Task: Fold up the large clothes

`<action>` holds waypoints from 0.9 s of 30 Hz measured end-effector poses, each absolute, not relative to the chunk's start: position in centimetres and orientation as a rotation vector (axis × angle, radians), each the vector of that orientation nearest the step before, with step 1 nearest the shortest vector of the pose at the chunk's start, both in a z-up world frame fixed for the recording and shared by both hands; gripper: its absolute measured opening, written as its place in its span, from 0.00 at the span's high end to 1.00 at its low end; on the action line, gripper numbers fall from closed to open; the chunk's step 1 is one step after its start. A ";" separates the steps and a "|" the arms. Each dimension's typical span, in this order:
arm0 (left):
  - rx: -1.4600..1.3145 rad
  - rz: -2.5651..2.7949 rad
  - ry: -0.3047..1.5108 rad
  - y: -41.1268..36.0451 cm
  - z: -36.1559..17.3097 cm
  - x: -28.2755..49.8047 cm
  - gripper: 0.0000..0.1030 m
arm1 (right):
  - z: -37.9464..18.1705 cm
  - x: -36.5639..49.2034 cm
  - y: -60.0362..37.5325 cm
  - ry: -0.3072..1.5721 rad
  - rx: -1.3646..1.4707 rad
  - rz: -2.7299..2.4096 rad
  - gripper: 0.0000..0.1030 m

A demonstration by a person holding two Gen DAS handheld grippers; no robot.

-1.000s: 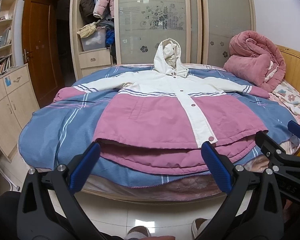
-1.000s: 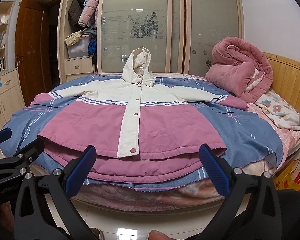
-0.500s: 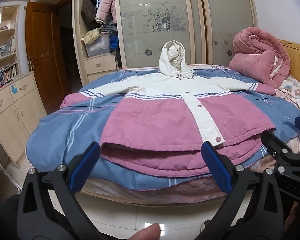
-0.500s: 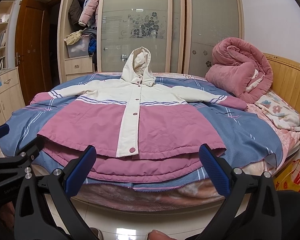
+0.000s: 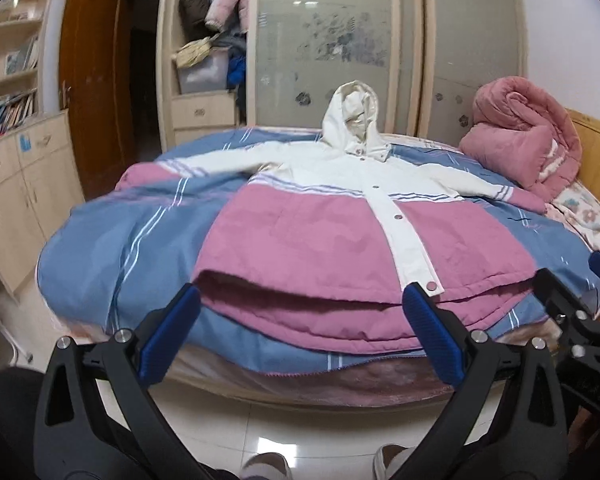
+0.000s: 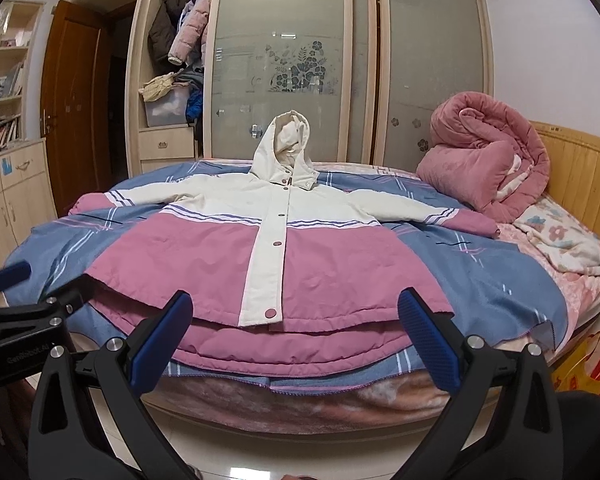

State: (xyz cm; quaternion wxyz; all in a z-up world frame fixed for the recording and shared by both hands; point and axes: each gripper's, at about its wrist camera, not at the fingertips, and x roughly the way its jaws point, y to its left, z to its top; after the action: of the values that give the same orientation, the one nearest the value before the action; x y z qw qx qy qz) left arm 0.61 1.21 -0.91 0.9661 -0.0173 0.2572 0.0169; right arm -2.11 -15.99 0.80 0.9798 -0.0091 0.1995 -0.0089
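Observation:
A pink and cream hooded jacket [image 5: 320,240] lies spread flat, front up, on a blue striped bed [image 5: 112,248], sleeves out to both sides and hood at the far end. It also shows in the right wrist view [image 6: 204,256]. My left gripper [image 5: 300,320] is open and empty, held off the bed's near edge facing the jacket's hem. My right gripper [image 6: 296,324] is open and empty too, beside the left one and just short of the hem. Neither touches the jacket.
A rolled pink quilt [image 6: 488,160] sits at the bed's far right by a wooden headboard [image 6: 580,172]. A wardrobe with frosted sliding doors [image 6: 284,64] stands behind. Cabinets [image 5: 16,192] and a door are at left. A yellow and red bag [image 6: 592,360] is at the lower right.
The left gripper has swung left and moved closer to the bed, so the jacket sits further right in its view. The right gripper has edged slightly closer.

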 end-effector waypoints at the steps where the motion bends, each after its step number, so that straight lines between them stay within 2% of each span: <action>1: -0.036 0.049 0.514 1.3 -0.9 0.5 0.02 | 0.8 -2.1 -16.1 0.400 -0.009 -0.018 0.01; 5: -0.147 0.045 0.464 2.3 -0.6 -0.1 0.02 | 0.6 -2.0 -16.7 0.397 0.021 -0.021 0.01; 7: -0.170 0.028 0.499 2.5 -0.6 0.1 0.02 | 0.5 -1.9 -16.9 0.393 0.035 -0.022 0.01; 10: -0.144 -0.024 0.512 1.9 -0.5 -0.2 0.02 | 0.8 -2.3 -17.6 0.358 0.096 0.009 0.01; 16: -0.069 -0.029 0.550 1.4 0.2 -1.1 0.02 | 1.2 -2.8 -19.3 0.405 0.192 0.042 0.01; 20: 0.194 -0.001 0.611 -0.8 -0.6 -1.4 0.02 | 2.2 -4.5 -19.9 0.346 0.147 -0.021 0.01; 23: 0.096 -0.071 0.609 0.4 0.1 -2.7 0.02 | 2.8 -5.4 -20.0 0.301 0.113 -0.014 0.01; 26: -0.054 -0.122 0.487 3.3 0.1 -3.6 0.02 | 3.0 -6.2 -19.9 0.236 0.072 -0.049 0.01; 27: -0.086 -0.184 0.385 4.3 -0.4 -4.3 0.02 | 2.8 -6.2 -19.8 0.221 0.060 -0.055 0.01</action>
State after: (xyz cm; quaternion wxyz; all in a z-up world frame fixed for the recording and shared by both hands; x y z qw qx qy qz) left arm -4.29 4.32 -0.41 0.9764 -0.0426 0.1911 -0.0910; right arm -6.24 -19.78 2.83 0.9931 0.0297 0.1101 -0.0273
